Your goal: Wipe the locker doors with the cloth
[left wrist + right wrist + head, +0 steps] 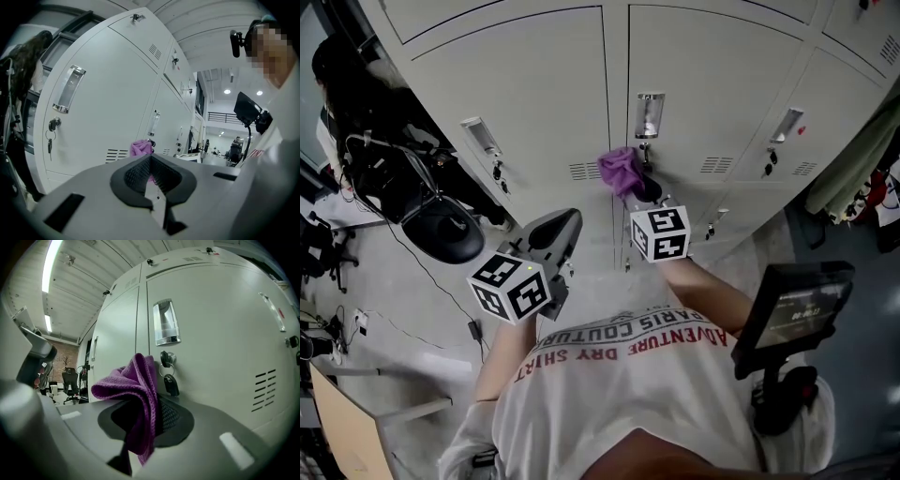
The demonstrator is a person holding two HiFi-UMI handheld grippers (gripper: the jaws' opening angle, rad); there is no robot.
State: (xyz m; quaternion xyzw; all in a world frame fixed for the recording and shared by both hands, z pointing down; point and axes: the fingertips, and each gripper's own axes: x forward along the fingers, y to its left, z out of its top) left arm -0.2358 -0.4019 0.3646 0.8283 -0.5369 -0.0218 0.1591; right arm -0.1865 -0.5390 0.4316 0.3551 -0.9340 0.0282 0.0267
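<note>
Right gripper (pixel 149 418) clenches the purple cloth (pixel 133 385), bunched near the locker door (pixel 220 333).

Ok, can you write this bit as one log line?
right gripper: shut on purple cloth | purple cloth: close to locker door, by its key | left gripper: shut, empty

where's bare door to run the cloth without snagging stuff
Free: the left door's flat panel above its handle and vent slots. Crowded: round the middle door's handle and hanging keys, where the right hand-held gripper holds the cloth.
</note>
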